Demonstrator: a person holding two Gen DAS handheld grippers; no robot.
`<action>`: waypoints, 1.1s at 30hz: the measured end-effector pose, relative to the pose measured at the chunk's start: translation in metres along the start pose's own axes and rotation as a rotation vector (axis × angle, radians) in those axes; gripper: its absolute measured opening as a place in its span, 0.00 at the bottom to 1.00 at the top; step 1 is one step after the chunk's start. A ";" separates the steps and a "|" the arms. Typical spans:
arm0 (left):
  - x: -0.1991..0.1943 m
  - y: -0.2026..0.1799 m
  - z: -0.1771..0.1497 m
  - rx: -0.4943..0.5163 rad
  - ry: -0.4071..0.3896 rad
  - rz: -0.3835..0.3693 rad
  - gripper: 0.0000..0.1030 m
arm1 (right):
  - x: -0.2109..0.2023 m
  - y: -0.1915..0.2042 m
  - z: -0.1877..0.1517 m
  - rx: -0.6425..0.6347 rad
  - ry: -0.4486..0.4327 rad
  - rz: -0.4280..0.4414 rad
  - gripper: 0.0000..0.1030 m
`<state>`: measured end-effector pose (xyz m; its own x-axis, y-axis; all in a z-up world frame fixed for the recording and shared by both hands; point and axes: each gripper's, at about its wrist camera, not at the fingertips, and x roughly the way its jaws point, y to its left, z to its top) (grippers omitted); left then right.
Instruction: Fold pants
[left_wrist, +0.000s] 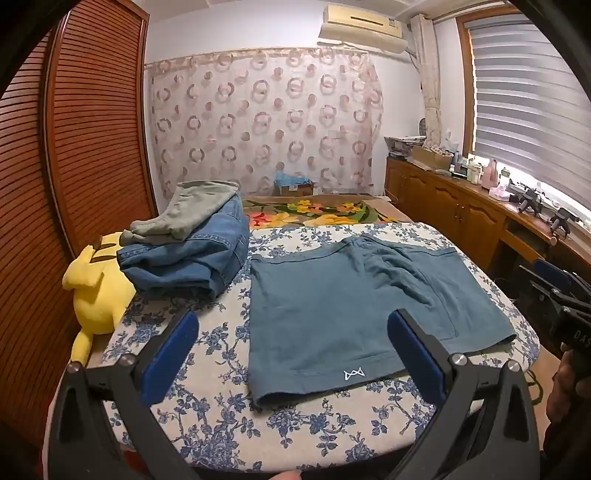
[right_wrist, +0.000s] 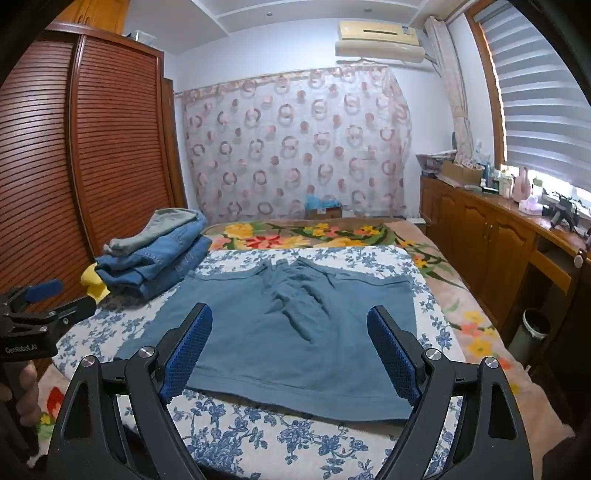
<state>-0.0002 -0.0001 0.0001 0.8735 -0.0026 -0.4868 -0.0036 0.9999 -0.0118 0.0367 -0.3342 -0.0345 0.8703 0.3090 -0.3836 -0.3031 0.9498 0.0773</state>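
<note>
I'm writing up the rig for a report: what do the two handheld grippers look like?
Both match: the left gripper and right gripper have black angular linkage arms with silver pivot screws and fingers faced with blue textured pads. White "GenRobot.AI" lettering marks the left gripper's body in the right wrist view. No cables visible.

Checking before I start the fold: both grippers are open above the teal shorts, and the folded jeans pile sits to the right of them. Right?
Not quite: the jeans pile sits to the left of the teal shorts, as the right wrist view shows. The rest holds: left gripper and right gripper are both open above them.
</note>
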 end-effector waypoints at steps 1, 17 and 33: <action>0.000 0.000 0.000 -0.001 -0.001 -0.002 1.00 | 0.000 0.000 0.000 0.002 0.005 0.000 0.85; -0.001 0.000 0.000 -0.007 0.002 -0.006 1.00 | -0.002 0.000 0.000 0.007 -0.001 0.005 0.85; -0.004 -0.003 0.006 -0.006 -0.004 -0.006 1.00 | -0.003 0.001 0.000 0.009 -0.003 0.005 0.85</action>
<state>-0.0011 -0.0033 0.0077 0.8753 -0.0084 -0.4834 -0.0013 0.9998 -0.0198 0.0336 -0.3342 -0.0328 0.8699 0.3140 -0.3805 -0.3041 0.9486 0.0875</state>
